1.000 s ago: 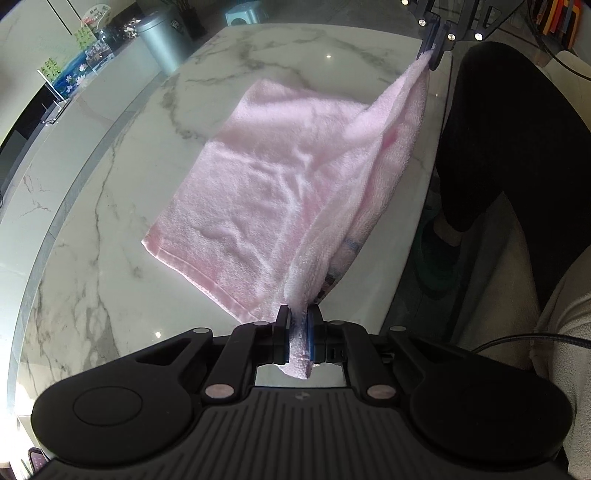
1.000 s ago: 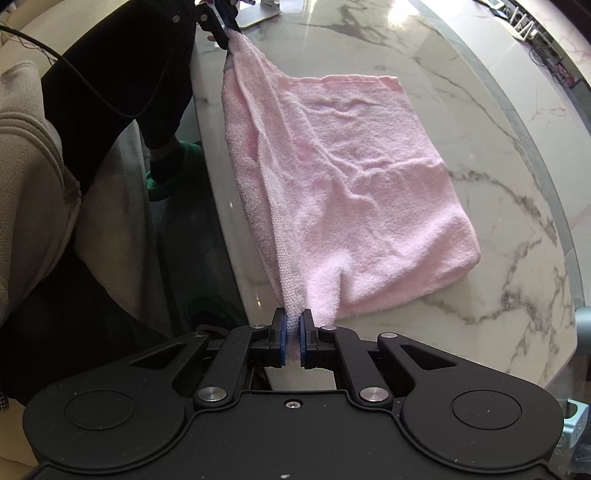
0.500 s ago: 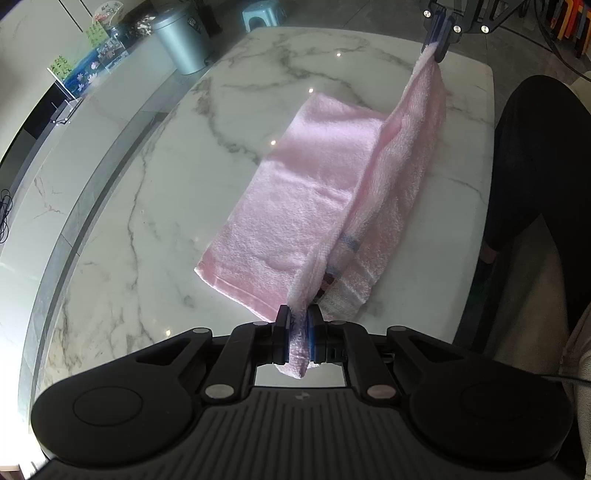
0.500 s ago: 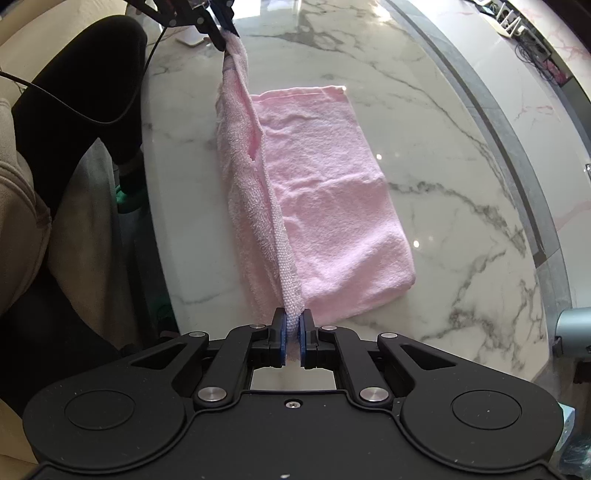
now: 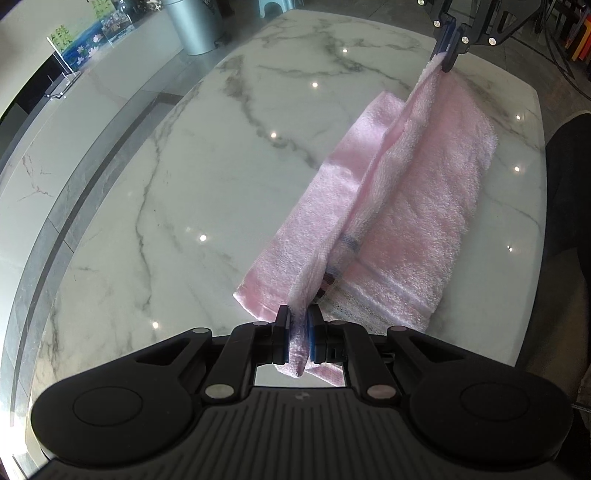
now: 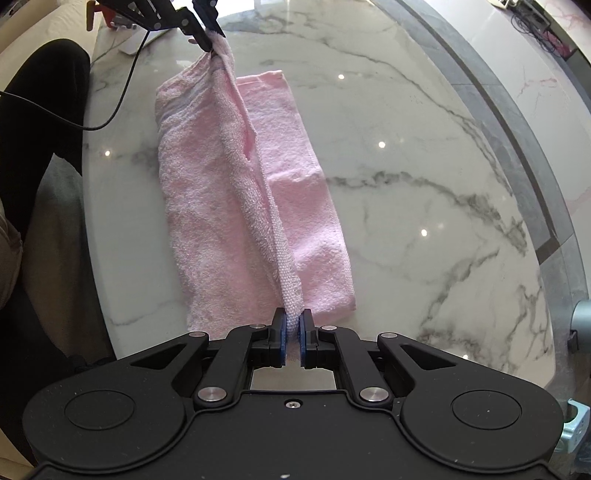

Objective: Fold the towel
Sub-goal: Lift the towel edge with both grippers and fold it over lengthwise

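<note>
Towel (image 5: pixel 413 206) edge I've carried across counter (image 5: pixel 184 184) over lower layer; both jaws still clamped on corners; lay-down next.

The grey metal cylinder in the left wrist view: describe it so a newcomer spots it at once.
Start at the white marble table and look past its far edge. The grey metal cylinder stands there on the floor, beside a small stool. It is the only tall, round, plain object there.
</note>
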### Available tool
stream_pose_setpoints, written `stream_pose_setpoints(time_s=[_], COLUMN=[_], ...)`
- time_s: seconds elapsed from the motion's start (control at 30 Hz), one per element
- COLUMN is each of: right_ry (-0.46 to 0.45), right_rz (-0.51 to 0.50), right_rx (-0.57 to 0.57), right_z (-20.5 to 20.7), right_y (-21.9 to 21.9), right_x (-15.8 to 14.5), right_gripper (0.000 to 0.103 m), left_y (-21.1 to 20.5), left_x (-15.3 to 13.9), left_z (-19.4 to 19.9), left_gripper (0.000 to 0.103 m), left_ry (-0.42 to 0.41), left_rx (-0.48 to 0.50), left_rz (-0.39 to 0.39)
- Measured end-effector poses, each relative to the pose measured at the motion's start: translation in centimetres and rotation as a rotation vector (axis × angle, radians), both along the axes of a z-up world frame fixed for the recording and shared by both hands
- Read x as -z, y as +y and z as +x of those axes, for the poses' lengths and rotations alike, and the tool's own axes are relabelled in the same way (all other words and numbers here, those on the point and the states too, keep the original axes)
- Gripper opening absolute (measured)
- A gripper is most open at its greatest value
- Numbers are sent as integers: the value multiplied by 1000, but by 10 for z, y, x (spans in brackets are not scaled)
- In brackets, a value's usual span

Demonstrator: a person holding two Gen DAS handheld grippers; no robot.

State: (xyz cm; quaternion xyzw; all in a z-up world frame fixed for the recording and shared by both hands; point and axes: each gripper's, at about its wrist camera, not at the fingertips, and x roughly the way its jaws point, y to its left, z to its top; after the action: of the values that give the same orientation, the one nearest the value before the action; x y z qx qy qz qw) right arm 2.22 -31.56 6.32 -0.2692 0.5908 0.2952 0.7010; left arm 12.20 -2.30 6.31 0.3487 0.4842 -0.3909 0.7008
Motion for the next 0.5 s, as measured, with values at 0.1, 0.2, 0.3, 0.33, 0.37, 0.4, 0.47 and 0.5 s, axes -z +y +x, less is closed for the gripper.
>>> stream_pose_setpoints(time_s=[0.1, 0.2, 0.3, 0.33, 0.37, 0.4, 0.47, 0.5], right_ry=[19, 47, 69, 73, 77, 80, 85, 88], right_rz=[13, 22, 30, 34, 37, 37, 42, 44], right_rx=[19, 30, 41, 43, 46, 48, 51, 53], right_z=[12, 23, 32, 34, 36, 38, 40, 42], right_y=[-9, -16, -21, -22, -23, -23, -24, -25], right_x=[14, 31, 46, 49, 53, 56, 62, 65], right_gripper=[5, 5, 5, 5, 5, 5, 5, 5], left_y=[-3, -5, -6, -6, -6, -5, -4, -4], left_x=[11, 24, 37, 41, 44, 47, 52, 54], left_z=[15, 26, 34, 36, 37, 39, 42, 43], left_gripper=[8, 8, 8, 8, 8, 9, 9, 9], left_ry=[13, 36, 47, 53, 57, 63, 70, 72], left_rx=[0, -9, -22, -22, -23, -28, -33, -34], left_rz=[3, 4, 7, 11, 12, 12, 12, 12])
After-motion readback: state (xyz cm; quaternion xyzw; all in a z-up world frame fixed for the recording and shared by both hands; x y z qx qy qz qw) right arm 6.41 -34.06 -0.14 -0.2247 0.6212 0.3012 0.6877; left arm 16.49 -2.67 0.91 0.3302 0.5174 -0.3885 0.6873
